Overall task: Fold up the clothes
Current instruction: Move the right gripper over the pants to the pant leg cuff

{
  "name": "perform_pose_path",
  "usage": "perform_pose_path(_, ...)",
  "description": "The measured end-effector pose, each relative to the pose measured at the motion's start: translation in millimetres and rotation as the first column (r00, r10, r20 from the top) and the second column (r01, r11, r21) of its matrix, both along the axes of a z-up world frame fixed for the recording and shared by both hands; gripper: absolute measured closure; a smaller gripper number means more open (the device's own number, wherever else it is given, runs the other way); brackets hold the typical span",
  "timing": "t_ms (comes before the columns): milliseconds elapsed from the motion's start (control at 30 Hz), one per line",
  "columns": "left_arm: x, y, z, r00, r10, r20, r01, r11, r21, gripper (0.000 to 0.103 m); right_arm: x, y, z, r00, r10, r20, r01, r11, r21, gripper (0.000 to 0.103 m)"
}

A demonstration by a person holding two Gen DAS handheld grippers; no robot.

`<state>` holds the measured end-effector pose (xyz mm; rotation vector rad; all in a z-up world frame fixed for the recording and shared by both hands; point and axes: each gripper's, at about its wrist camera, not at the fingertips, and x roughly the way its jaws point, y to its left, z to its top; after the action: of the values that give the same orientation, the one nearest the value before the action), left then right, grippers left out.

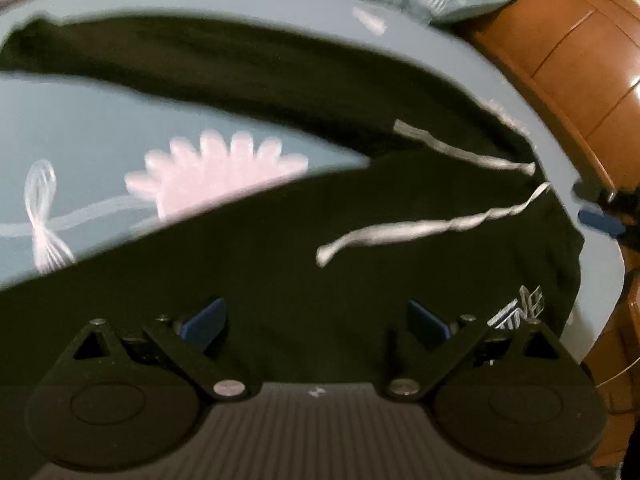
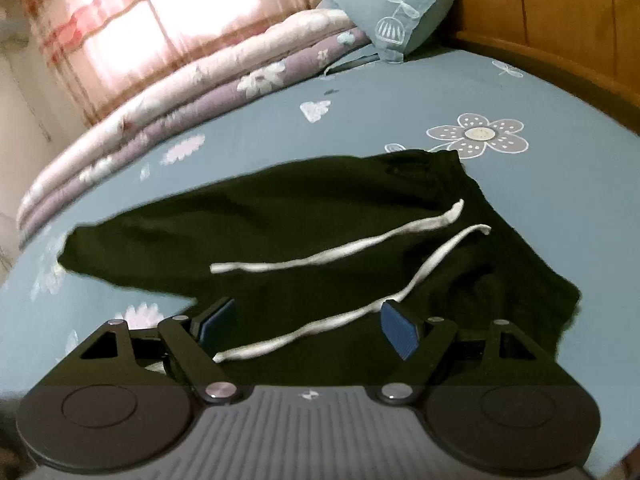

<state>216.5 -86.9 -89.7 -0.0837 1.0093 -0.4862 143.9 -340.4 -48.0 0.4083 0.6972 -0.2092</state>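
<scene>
Left wrist view: left claw, jaws spread wide, nothing between its blue pads; it hangs over a pair of dark, near-black fabric trousers filling the lower centre of the frame. 1 trouser leg runs as a dark band across the upper left. 2 white twisted drawstring cords lie on the fabric at centre right. White printed logo at lower right of the garment. Blue bedsheet with pink and white flower print shows at left. Brown wooden headboard at upper right.

Right wrist view: right claw, jaws spread, gripping nothing; 1 drawstring cord lies on the fabric in the gap between the pads. Trousers lie flat on the bedsheet, centre of frame, 1 leg reaching left. Folded lilac and cream floral quilt at upper left. Blue pillow with white print at top centre. Pink checked curtain at top left.
</scene>
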Motion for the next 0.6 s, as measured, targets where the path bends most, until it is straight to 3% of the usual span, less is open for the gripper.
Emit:
perform_pose_path(133,7,23,20,0.996,0.067,0.055,-0.063,0.996,-0.067,0.006,2,14,22,1.000,0.012,0.012,-0.010,0.996,-0.093,0.020)
perform_pose_path(267,28,63,26,0.978,0.200,0.049,-0.194,0.975,-0.111,0.006,34,49,56,0.995,0.101,0.022,-0.093,0.967,-0.238,0.020)
perform_pose_path(433,47,111,33,0.945,0.299,0.135,-0.290,0.954,-0.081,0.006,109,119,108,0.956,0.292,-0.011,-0.264,0.847,-0.460,0.020)
perform_pose_path(600,54,161,30,0.886,0.424,0.189,-0.425,0.904,-0.037,0.006,203,201,138,0.893,0.447,-0.044,-0.393,0.731,-0.557,0.022)
